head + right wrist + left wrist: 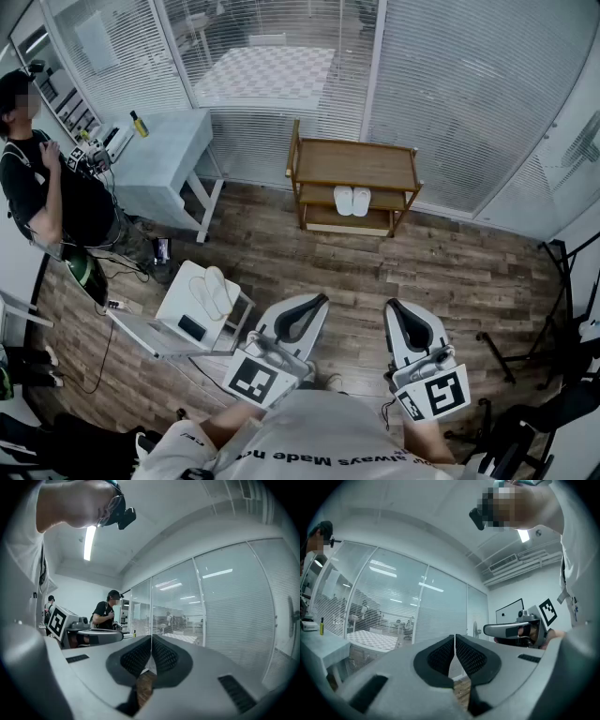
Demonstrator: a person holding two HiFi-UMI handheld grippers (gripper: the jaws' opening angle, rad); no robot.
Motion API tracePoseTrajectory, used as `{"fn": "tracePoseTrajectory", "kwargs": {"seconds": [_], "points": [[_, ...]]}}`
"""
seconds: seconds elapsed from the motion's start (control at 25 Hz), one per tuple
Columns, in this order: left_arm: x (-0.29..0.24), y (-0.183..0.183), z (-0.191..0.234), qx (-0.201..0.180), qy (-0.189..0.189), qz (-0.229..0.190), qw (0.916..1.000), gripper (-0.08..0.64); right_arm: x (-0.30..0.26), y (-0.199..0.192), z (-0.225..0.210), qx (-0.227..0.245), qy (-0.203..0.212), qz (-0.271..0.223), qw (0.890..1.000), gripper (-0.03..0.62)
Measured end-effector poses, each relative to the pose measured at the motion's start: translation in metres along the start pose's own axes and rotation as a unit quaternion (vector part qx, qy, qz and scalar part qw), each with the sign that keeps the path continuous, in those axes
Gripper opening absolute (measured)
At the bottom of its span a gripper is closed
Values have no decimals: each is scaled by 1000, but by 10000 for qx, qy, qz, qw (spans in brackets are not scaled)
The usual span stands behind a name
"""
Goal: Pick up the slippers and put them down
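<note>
One white pair of slippers (352, 200) lies on the middle tier of a wooden shelf (354, 164) by the glass wall. A second white pair (214, 291) rests on a small white stool (178, 300) at the lower left. My left gripper (314, 302) and right gripper (394, 305) are held level over the wood floor, well short of both pairs. In the left gripper view the left gripper's (454, 637) pads meet with nothing between them. The right gripper (151, 637) is likewise shut and empty in its own view. Neither gripper view shows any slippers.
A person (37, 178) stands at the far left beside a pale blue table (173, 155). A black phone (192, 327) lies on the stool. Black stands and cables (553, 309) crowd the right side. Glass partitions with blinds close off the back.
</note>
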State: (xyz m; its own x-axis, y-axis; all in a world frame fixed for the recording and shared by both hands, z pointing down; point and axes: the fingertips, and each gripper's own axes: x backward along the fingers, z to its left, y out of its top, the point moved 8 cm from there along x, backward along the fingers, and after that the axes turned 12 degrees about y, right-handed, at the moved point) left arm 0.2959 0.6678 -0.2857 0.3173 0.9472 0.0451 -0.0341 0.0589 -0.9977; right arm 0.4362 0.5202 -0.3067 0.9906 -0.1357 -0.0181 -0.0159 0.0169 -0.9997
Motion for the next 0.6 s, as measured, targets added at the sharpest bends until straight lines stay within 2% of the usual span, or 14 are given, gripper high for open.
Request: {"fn": "tracePoseTrajectory", "kwargs": {"seconds": [0.16,0.32,0.48,0.6], "points": [[6,1,13,88,-19,-5,10000,20,-13,1,9,64,-24,-15,10000,17],[9,-2,29,10,-102,-101,9999,20,-25,0,17,142,-79,-215,9996,17],[10,-3,40,91,-153,206,9996,20,-34,-5,16,-43,-232,-254,9994,17],[7,-4,48,108,-178,225,9995,20,-42,-8,12,-156,-312,-217,9992,17]]}}
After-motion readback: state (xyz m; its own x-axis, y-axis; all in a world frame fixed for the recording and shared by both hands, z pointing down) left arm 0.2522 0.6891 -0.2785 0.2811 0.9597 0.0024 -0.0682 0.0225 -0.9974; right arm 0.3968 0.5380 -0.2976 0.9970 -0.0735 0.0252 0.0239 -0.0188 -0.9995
